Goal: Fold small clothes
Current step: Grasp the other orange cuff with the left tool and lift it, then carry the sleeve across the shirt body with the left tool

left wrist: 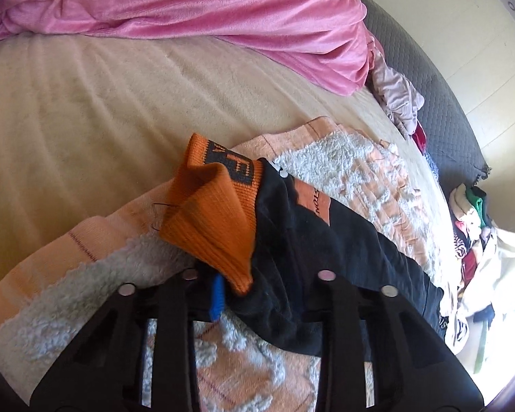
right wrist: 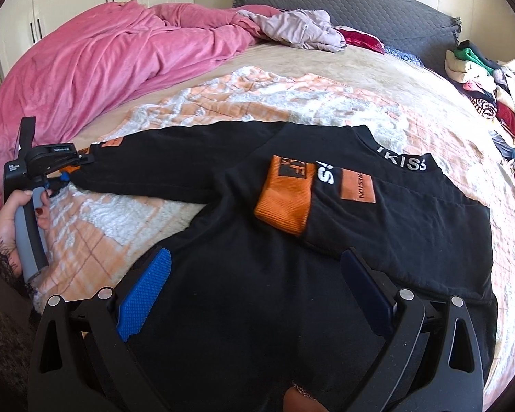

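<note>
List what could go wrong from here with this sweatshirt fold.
1. The left tongs pinch only the orange cuff of the outstretched sleeve, so it may slip out or bunch when carried across.
2. The right tongs hover open over the black sweatshirt, pinning nothing; pulling the sleeve could drag the body and undo the sleeve already folded across the chest.
3. The fluffy peach blanket underneath may wrinkle and shift.

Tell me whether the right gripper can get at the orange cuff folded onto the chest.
Probably yes. The right gripper is open above the black sweatshirt, and the orange cuff lies just ahead on top, uncovered. The left gripper is off at the other sleeve.
</note>
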`<state>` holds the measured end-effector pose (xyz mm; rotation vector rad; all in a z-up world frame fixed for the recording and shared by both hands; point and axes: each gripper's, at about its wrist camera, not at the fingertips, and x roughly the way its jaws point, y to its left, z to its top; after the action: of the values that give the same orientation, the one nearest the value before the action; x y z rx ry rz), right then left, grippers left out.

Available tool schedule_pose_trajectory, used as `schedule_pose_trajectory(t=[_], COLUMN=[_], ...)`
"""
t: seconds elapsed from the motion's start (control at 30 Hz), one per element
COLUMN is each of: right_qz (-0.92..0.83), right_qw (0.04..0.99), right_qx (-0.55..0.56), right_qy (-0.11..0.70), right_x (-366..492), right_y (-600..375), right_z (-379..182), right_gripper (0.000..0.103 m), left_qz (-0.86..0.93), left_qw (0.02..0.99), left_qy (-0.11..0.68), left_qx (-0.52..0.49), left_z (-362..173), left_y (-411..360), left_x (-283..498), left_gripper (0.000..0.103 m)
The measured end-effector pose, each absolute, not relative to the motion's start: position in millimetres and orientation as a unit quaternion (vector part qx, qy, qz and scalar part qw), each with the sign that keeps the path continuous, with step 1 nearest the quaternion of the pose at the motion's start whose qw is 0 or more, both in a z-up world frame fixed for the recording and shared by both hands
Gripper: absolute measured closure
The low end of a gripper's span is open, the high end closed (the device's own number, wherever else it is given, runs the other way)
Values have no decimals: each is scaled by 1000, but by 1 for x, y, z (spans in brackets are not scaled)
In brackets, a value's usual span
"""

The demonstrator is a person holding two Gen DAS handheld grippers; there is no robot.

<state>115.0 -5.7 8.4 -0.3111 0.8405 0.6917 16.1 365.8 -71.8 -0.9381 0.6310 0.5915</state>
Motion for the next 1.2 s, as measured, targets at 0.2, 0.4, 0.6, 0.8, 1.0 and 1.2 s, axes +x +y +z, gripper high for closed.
schedule_pose_trajectory(t=[0.2,0.4,0.6,0.8,1.0,1.2], right_qz=[321,302,264,238,216,191], right_qw=[845,849,873,884,895,902], right_qx=[-144,-118,-89,-50,-11,32], right_qy=[403,417,399,399,390,387], right_x=[130,148,160,174,182,188], right_y=[-22,-49,-83,-116,-149,-181], right_z=[-1,-8,5,14,26,34], right_gripper=[4,4,4,4,4,4], left_qz=[259,236,179,128,75,23], left_qw=[819,854,887,908,924,929], left_qy=[276,256,238,226,228,248], left_qx=[-431,-387,-353,-327,-296,-273], left_z=[-60,-22,15,42,61,61], left_y=[362,336,290,248,202,161], left_x=[18,26,48,69,87,105], left_gripper=[95,95,96,96,96,97])
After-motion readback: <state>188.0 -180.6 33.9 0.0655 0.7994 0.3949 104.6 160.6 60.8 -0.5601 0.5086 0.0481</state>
